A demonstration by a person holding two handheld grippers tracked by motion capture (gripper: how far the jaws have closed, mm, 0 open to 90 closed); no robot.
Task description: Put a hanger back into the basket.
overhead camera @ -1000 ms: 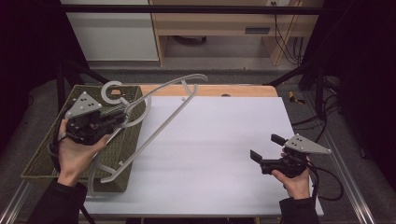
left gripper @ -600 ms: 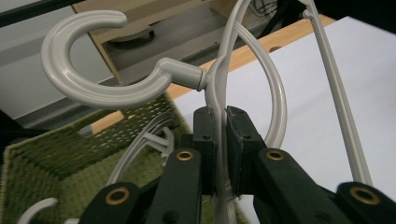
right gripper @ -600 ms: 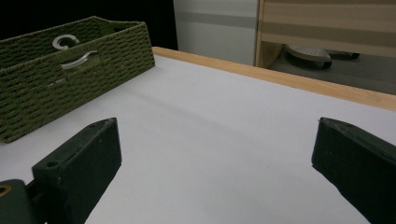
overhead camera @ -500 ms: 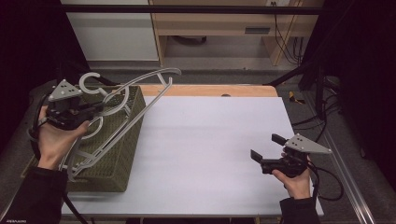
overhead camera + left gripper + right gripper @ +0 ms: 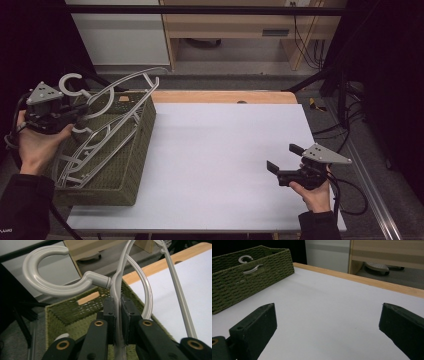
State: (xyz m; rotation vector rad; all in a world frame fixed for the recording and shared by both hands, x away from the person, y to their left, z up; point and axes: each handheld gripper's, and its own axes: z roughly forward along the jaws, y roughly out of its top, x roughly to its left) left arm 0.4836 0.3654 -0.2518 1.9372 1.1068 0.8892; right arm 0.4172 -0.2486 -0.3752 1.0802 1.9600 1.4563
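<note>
A grey plastic hanger [image 5: 131,78] is tilted over the green woven basket [image 5: 137,150] at the table's left. My left gripper [image 5: 80,112] is shut on it just below the hook. In the left gripper view both pads clamp the hanger's neck [image 5: 117,290], with the hook [image 5: 50,286] curling up to the left and the basket [image 5: 70,312] underneath. More grey hangers [image 5: 82,157] lie inside the basket. My right gripper [image 5: 283,157] hovers low over the front right of the white table, open, with nothing between its jaws [image 5: 327,320].
The white tabletop [image 5: 225,150] spreads between basket and right hand, with a wooden strip [image 5: 220,96] along its far edge. From the right gripper view the basket [image 5: 249,277] stands far left, hanger pieces [image 5: 245,258] showing at its wall. Cables [image 5: 345,125] hang off the right.
My left hand has carried the hanger leftward, from over the basket's table-side edge to over the basket's left part. The right hand has stayed put, open.
</note>
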